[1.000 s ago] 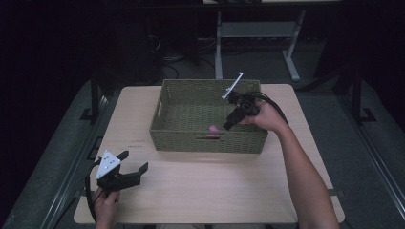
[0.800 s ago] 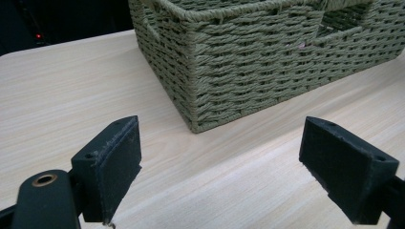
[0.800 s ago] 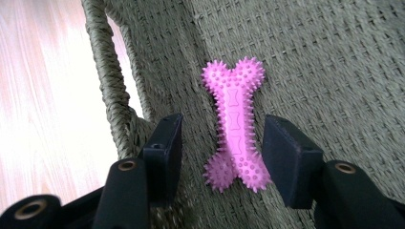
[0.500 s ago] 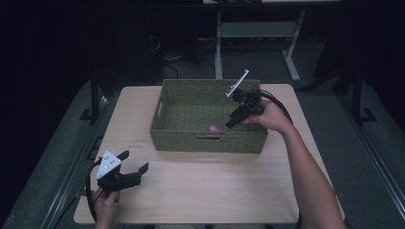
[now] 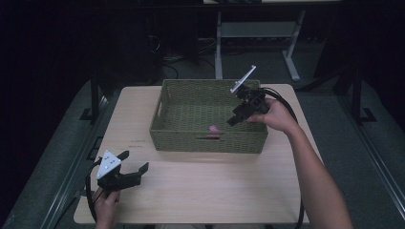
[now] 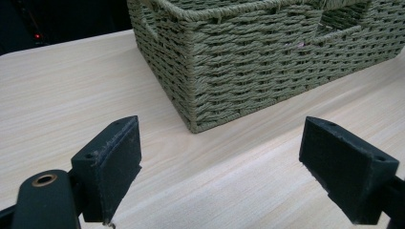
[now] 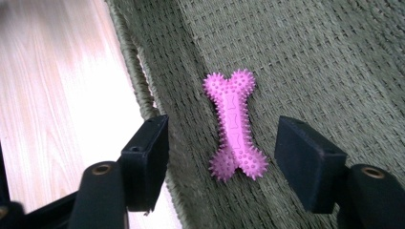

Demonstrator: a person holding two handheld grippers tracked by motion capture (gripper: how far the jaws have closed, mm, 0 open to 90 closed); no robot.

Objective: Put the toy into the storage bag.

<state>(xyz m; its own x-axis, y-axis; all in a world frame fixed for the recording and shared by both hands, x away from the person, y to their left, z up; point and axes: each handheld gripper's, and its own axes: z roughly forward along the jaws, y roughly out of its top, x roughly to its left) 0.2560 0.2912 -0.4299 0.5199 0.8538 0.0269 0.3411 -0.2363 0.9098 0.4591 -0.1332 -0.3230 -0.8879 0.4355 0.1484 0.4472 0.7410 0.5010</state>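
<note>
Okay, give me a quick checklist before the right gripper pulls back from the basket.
1. Pink bone toy lies flat on the floor of the basket: ok.
2. Right gripper has let go; its jaws have just been opening and stand either side of the toy without touching it: ok.
3. Nothing clings to its pads: ok.
4. Way up past the basket rim is free: cannot tell.
5. Left gripper open, empty, resting on the table apart from the basket: ok.
</note>
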